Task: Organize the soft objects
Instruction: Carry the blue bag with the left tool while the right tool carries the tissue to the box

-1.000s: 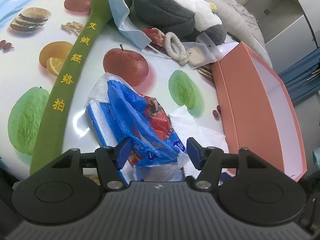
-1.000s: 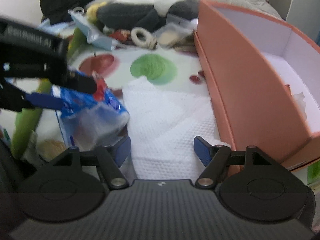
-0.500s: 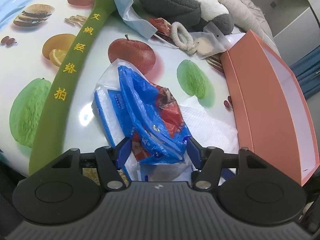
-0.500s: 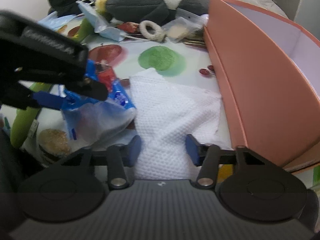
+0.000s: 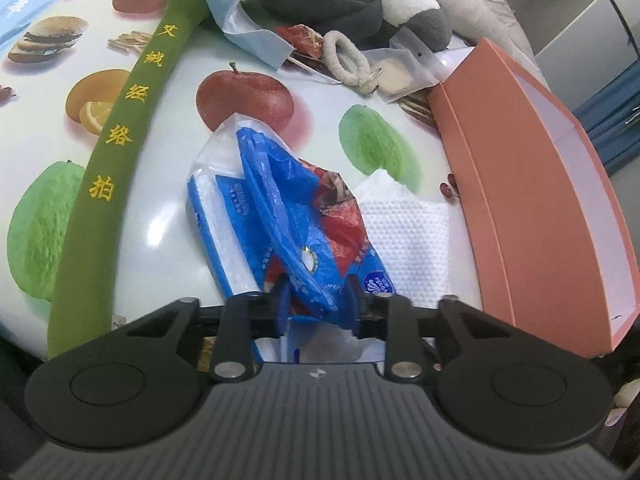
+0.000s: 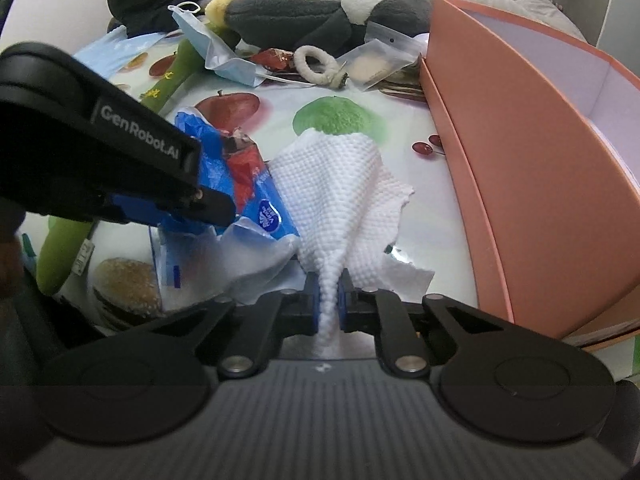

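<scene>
Tablecloth (image 5: 168,220) printed with apples, oranges, burgers and green fruit covers the surface, glossy and cluttered. Near the middle lies a blue tissue packet (image 5: 280,216), crumpled, and the left gripper (image 5: 318,300) is closing its jaws on the packet's near end, the pads pressing the plastic. Just right of it, the right gripper (image 6: 329,300) is clenched on a white paper towel (image 6: 340,184), pinching its near edge into a tight fold while the rest fans out on the cloth. At the right stands an orange box (image 5: 532,200), open, with a pale inside. A long green plush stick (image 5: 120,136) with yellow characters runs along the left. At the far side lie a grey-and-white plush toy (image 6: 320,12), a blue face mask (image 6: 216,52), a cream hair tie (image 6: 316,60) and grey bedding (image 5: 472,4).
</scene>
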